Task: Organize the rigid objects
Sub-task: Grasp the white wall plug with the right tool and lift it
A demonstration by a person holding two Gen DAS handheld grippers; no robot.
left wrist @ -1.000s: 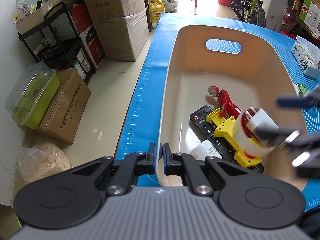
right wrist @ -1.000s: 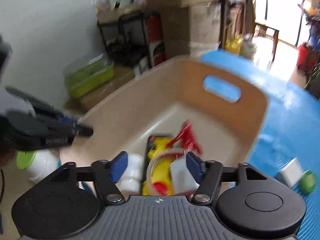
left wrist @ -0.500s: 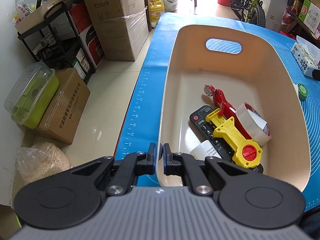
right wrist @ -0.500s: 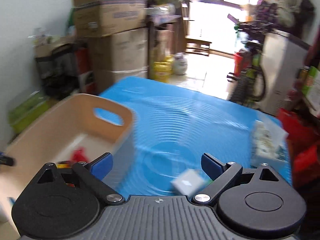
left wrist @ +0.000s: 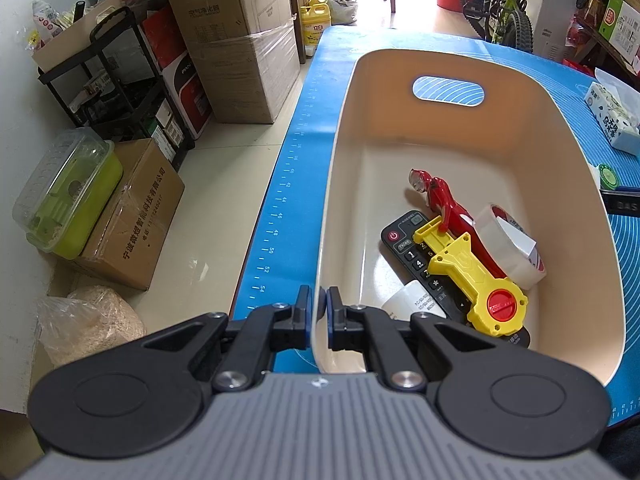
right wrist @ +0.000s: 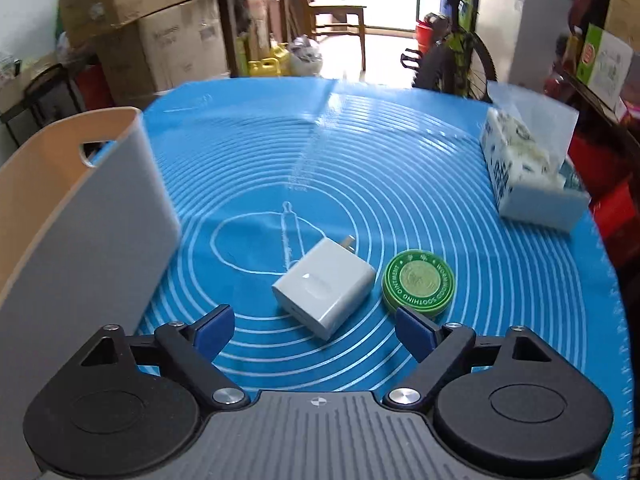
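A beige bin [left wrist: 448, 64] stands on the blue mat [right wrist: 320, 140]. Inside it lie a black remote [left wrist: 404, 240], a red figure [left wrist: 440, 196], a yellow toy [left wrist: 468, 268], a roll of tape [left wrist: 508, 244] and a small white item [left wrist: 408, 300]. My left gripper [left wrist: 319, 312] is shut on the bin's near rim. My right gripper [right wrist: 313, 322] hovers low over the mat, right of the bin wall [right wrist: 100, 200]. Its jaws stand wide and are closing slightly. A white charger [right wrist: 324, 288] lies just ahead between them, untouched. A green round tin [right wrist: 418, 282] sits beside the charger.
A tissue pack [right wrist: 528, 172] lies at the mat's far right. Beyond the table's left edge, cardboard boxes [left wrist: 236, 40], a black rack [left wrist: 112, 80] and a green container [left wrist: 68, 192] stand on the floor. A bicycle [right wrist: 452, 56] is at the back.
My right gripper let go of the tape roll in the bin, swung right out of the bin and sank over the mat by the charger. The left gripper stayed put.
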